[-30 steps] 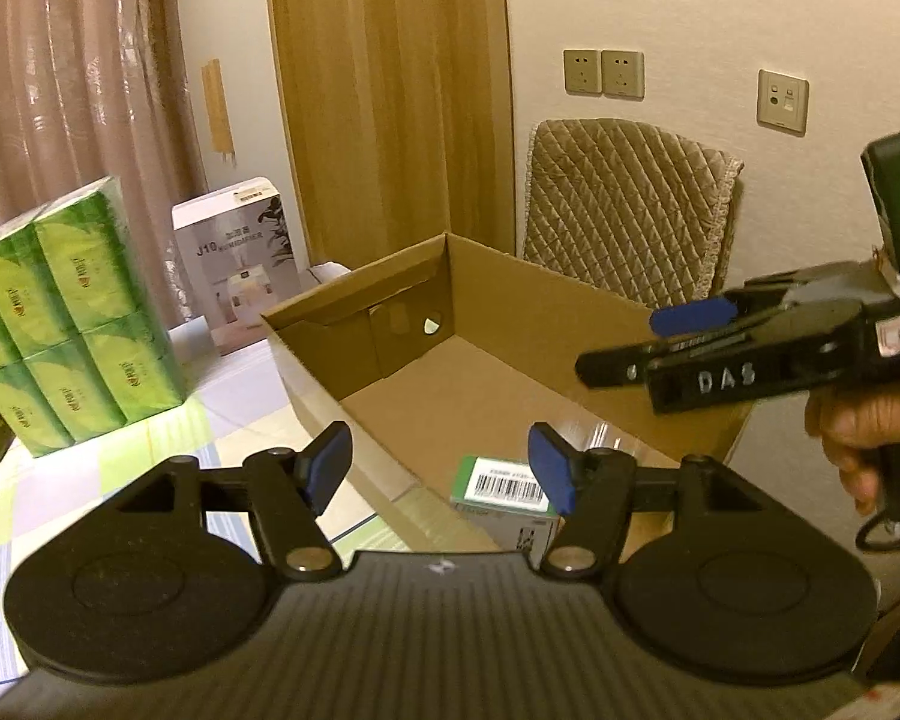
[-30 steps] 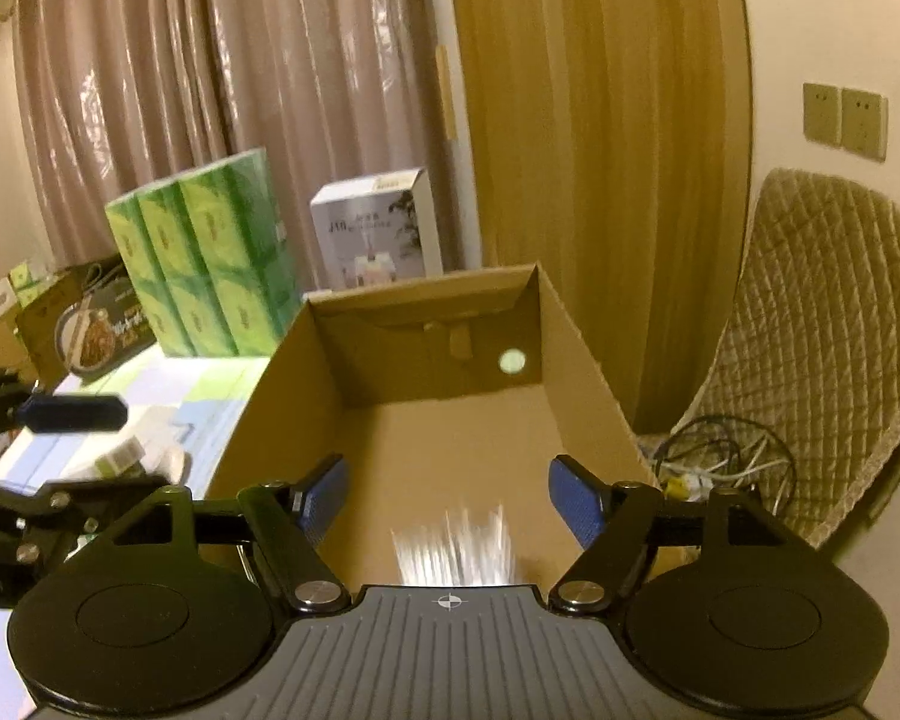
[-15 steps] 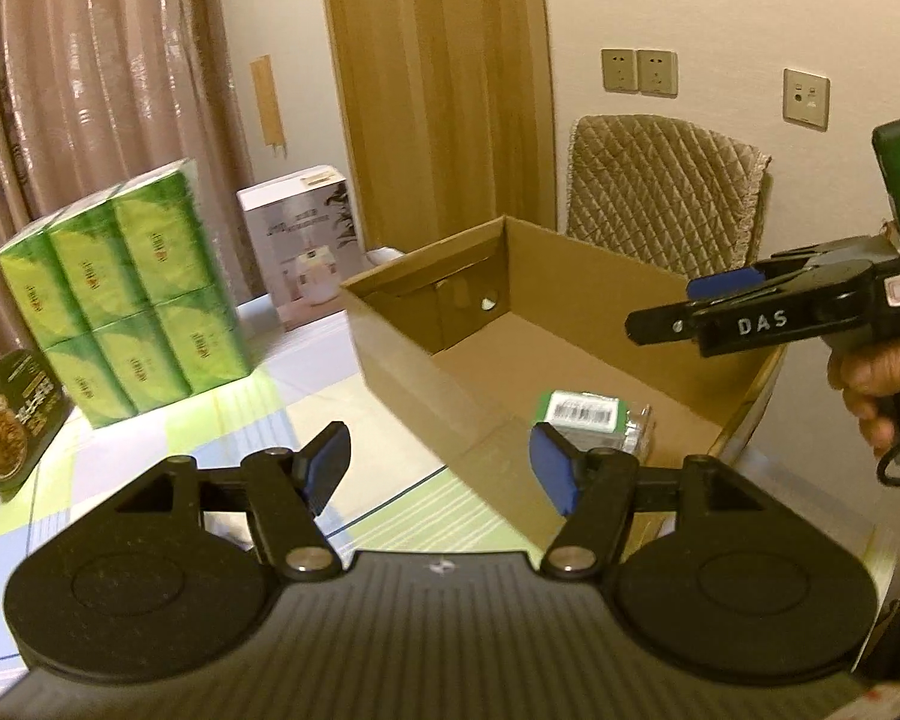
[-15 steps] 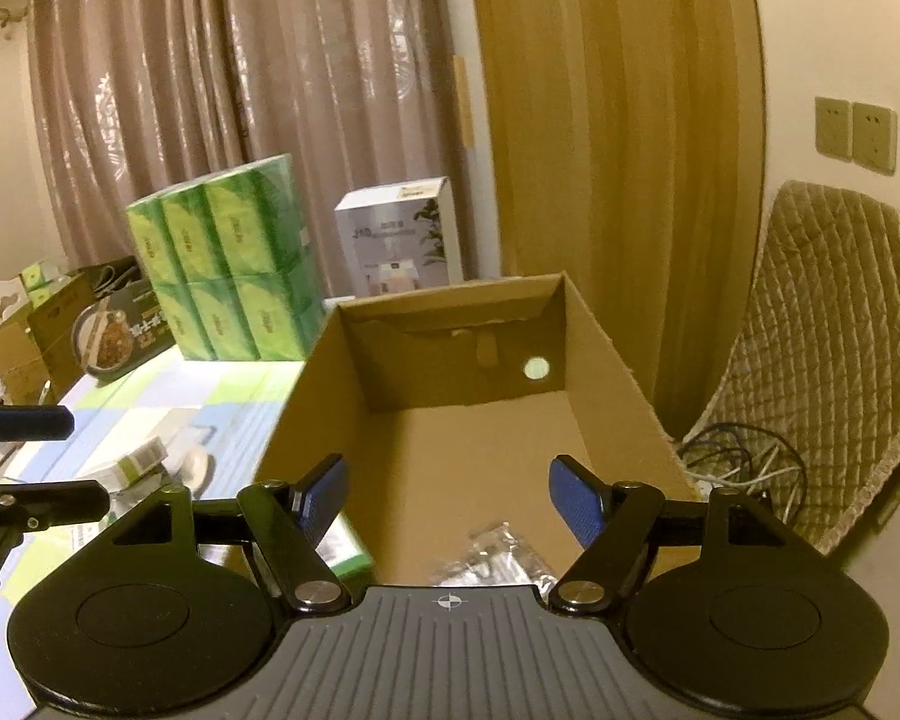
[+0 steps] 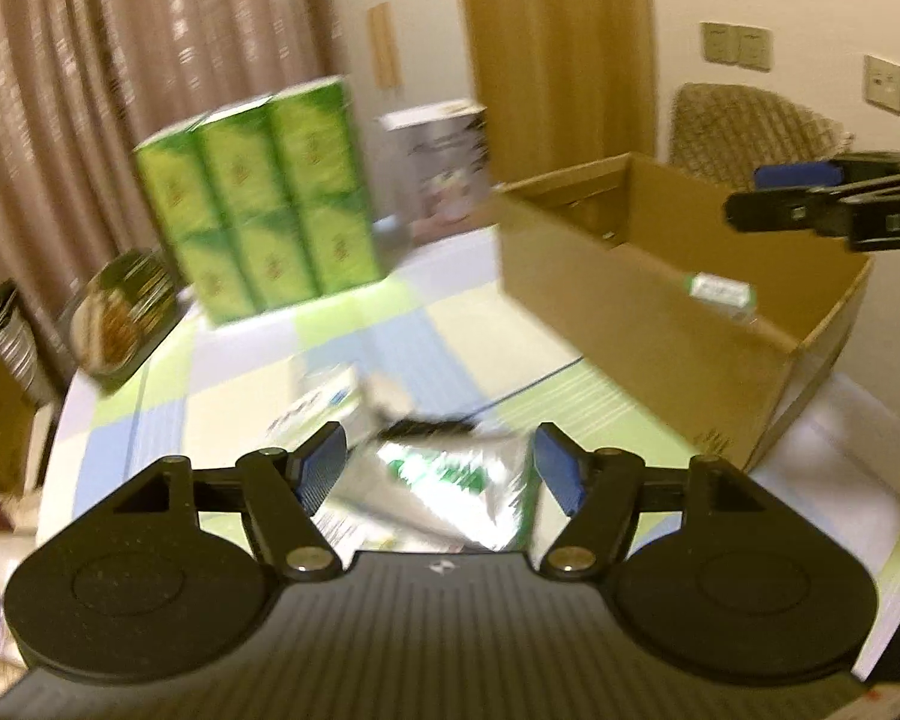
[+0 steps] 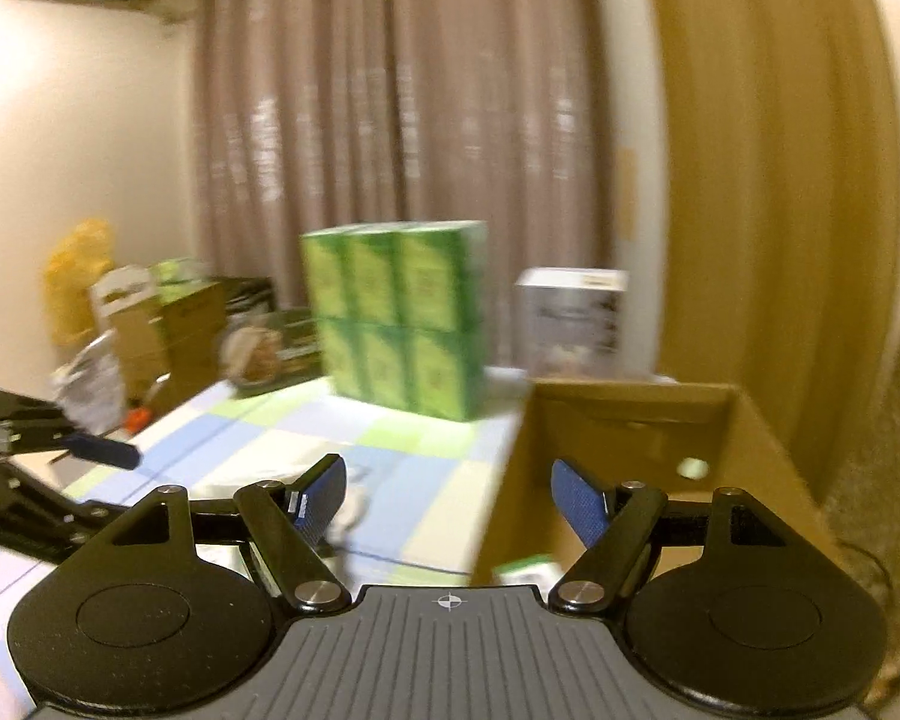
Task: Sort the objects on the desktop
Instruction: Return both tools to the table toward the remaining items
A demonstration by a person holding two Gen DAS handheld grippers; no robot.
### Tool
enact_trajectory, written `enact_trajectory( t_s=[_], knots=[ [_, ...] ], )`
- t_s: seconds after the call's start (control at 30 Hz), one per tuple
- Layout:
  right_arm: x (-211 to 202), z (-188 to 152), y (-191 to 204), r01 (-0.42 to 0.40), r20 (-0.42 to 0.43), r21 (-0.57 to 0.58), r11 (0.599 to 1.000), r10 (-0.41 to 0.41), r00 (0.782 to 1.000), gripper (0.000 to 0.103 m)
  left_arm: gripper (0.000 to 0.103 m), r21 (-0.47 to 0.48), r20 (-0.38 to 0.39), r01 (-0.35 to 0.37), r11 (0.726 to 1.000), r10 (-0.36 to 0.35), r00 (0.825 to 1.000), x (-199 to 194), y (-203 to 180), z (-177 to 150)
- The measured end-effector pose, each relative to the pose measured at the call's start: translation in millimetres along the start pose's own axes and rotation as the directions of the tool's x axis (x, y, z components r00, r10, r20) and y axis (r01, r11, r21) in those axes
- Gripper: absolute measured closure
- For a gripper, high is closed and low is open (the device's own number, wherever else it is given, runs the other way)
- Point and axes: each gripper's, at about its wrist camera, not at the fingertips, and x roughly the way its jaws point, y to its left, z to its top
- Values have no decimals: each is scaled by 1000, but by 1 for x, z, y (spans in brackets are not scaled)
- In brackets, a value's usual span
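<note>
Desktop objects are lying blurred on the pastel checked tablecloth: a silvery foil packet with green print is showing between the wide-spread blue pads of the left gripper, which is holding nothing. Beside it, the open brown cardboard box is containing a small green-and-white carton. The right gripper, equally wide and empty, is hovering over the box's near wall.
</note>
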Motion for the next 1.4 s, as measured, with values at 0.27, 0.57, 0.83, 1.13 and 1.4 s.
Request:
enact_trajectory(
  t_s=[0.27, 0.57, 0.83, 1.13, 1.4],
  knots=[
    [27, -21, 67, -162, -108, -149, 975, 147, 983, 26, 33, -68, -62, -41, 997, 37, 997, -3, 28, -48],
    [72, -60, 104, -218, -316, -229, 949, 140, 939, 20, 24, -80, -99, -36, 996, 27, 995, 2, 39, -75],
    [110, -85, 100, -196, -438, -269, 943, 61, 897, 19, 19, -103, -78, -37, 994, 29, 997, 7, 50, -77],
    [149, -105, 80, -149, -561, -208, 967, 7, 828, 19, 17, -106, -92, -11, 994, 1, 996, 14, 52, -78],
    [158, -100, 70, -129, -585, -129, 983, 29, 811, 36, 16, -93, -108, 14, 996, -24, 994, 25, 45, -77]
  ],
)
